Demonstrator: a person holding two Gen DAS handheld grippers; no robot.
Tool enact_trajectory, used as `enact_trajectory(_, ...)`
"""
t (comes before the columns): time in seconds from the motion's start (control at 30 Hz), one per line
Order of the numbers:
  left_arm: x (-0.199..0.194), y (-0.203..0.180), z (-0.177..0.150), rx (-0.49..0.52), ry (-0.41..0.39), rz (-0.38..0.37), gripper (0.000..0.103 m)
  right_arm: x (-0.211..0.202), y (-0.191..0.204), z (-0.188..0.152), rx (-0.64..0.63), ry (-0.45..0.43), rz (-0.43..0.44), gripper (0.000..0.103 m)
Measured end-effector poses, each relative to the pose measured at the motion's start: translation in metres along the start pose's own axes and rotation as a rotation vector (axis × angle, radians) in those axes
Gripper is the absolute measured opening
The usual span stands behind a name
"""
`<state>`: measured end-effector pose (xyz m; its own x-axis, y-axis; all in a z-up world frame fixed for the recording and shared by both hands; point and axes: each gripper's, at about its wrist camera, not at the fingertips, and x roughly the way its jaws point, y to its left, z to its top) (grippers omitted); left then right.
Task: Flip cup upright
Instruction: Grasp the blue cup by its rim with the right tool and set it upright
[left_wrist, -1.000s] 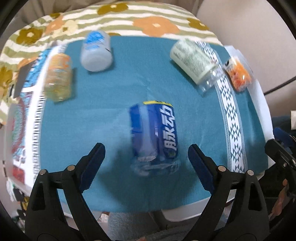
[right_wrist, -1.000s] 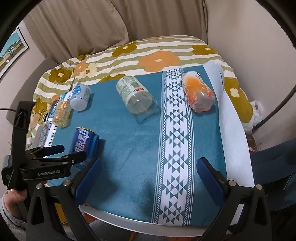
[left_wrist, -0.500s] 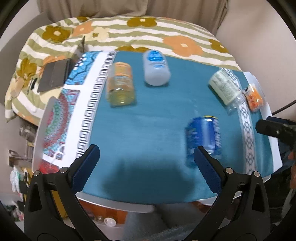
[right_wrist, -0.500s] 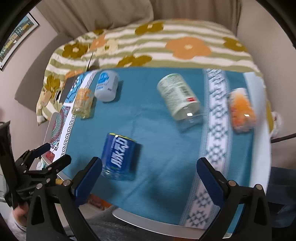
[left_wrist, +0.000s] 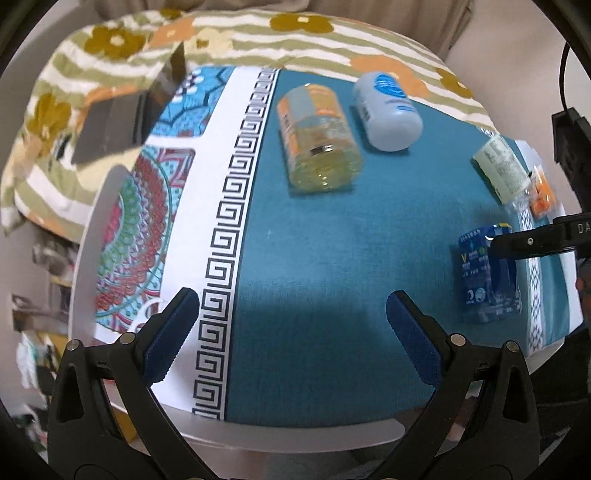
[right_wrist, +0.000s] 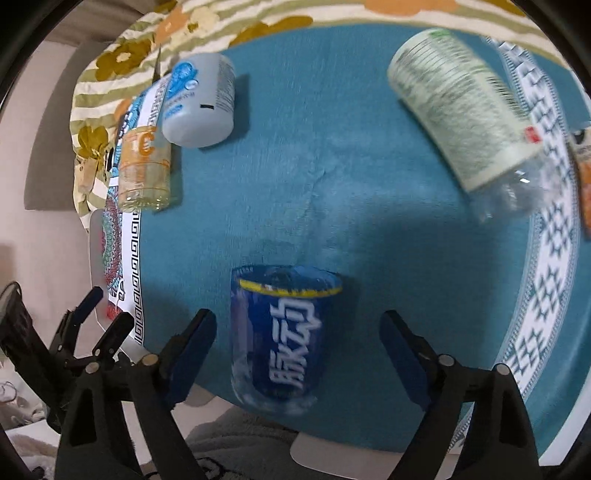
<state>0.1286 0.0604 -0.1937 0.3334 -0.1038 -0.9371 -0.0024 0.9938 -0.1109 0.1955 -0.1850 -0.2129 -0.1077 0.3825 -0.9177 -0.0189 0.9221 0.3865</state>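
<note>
Several cut-bottle cups lie on their sides on a teal cloth (left_wrist: 325, 229). The blue cup (right_wrist: 282, 336) with white lettering lies between my right gripper's open fingers, near the front edge; it also shows at the right of the left wrist view (left_wrist: 487, 277). My right gripper (right_wrist: 297, 354) is open around it without touching. My left gripper (left_wrist: 291, 325) is open and empty over bare cloth near the front left. A yellow-orange cup (left_wrist: 317, 136) and a grey-blue cup (left_wrist: 386, 110) lie ahead of it.
A pale green labelled cup (right_wrist: 465, 110) and an orange cup (left_wrist: 541, 192) lie at the right. A patterned cloth (left_wrist: 147, 221) covers the table's left part. A dark flat object (left_wrist: 122, 122) lies at the far left. A flowered bedcover (left_wrist: 258, 33) is behind.
My right gripper has moved down and left, so the blue cup now lies between its fingers. My left gripper has swung left, away from the blue cup, towards the patterned border.
</note>
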Motion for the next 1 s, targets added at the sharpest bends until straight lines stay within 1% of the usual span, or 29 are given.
enact_trajectory(0.13,0.007,0.007,0.004,-0.012,0.009,-0.008,0.103,0.008,0.001,0.013,0.004,0.041,-0.003,0.081)
enact_trajectory(0.17,0.008,0.009,0.005,-0.013,0.010,-0.010,0.103,0.009,0.001,0.016,0.004,0.050,-0.006,0.078)
enact_trajectory(0.27,0.010,0.013,0.010,-0.015,0.006,-0.018,0.103,0.014,0.000,0.020,0.016,0.080,-0.008,0.075)
enact_trajectory(0.33,0.010,0.014,0.012,-0.013,0.005,-0.017,0.103,0.017,0.000,0.021,0.025,0.096,-0.002,0.069)
enact_trajectory(0.37,0.010,0.015,0.013,-0.012,0.004,-0.017,0.103,0.019,0.000,0.021,0.026,0.102,0.003,0.061)
enact_trajectory(0.5,0.008,0.016,0.017,-0.009,-0.004,-0.025,0.103,0.017,0.005,0.019,0.021,0.087,-0.003,0.059)
enact_trajectory(0.57,0.004,0.014,0.019,-0.002,-0.010,-0.027,0.103,0.009,0.005,0.016,0.021,0.055,-0.003,0.059)
enact_trajectory(0.63,-0.001,0.013,0.022,0.008,-0.019,-0.028,0.103,-0.005,0.006,0.009,0.026,-0.009,0.007,0.059)
enact_trajectory(0.7,-0.007,0.010,0.024,0.017,-0.029,-0.032,0.103,-0.021,0.005,0.001,0.031,-0.102,0.007,0.058)
enact_trajectory(0.73,-0.010,0.008,0.026,0.022,-0.033,-0.034,0.103,-0.032,0.006,-0.005,0.034,-0.185,-0.007,0.058)
enact_trajectory(0.77,-0.012,0.006,0.027,0.029,-0.037,-0.035,0.103,-0.037,0.006,-0.009,0.030,-0.238,-0.021,0.058)
enact_trajectory(0.8,-0.014,0.004,0.028,0.037,-0.041,-0.032,0.103,-0.043,0.008,-0.016,0.020,-0.311,-0.043,0.058)
enact_trajectory(0.83,-0.016,0.001,0.029,0.046,-0.046,-0.028,0.103,-0.047,0.013,-0.024,0.004,-0.400,-0.065,0.058)
enact_trajectory(0.9,-0.018,-0.003,0.029,0.063,-0.049,-0.019,0.103,-0.050,0.015,-0.032,-0.021,-0.511,-0.094,0.058)
enact_trajectory(0.93,-0.019,-0.004,0.028,0.072,-0.052,-0.011,0.103,-0.047,0.019,-0.038,-0.043,-0.569,-0.128,0.058)
enact_trajectory(1.0,-0.021,-0.006,0.025,0.086,-0.058,0.001,0.103,-0.043,0.023,-0.044,-0.087,-0.649,-0.182,0.058)
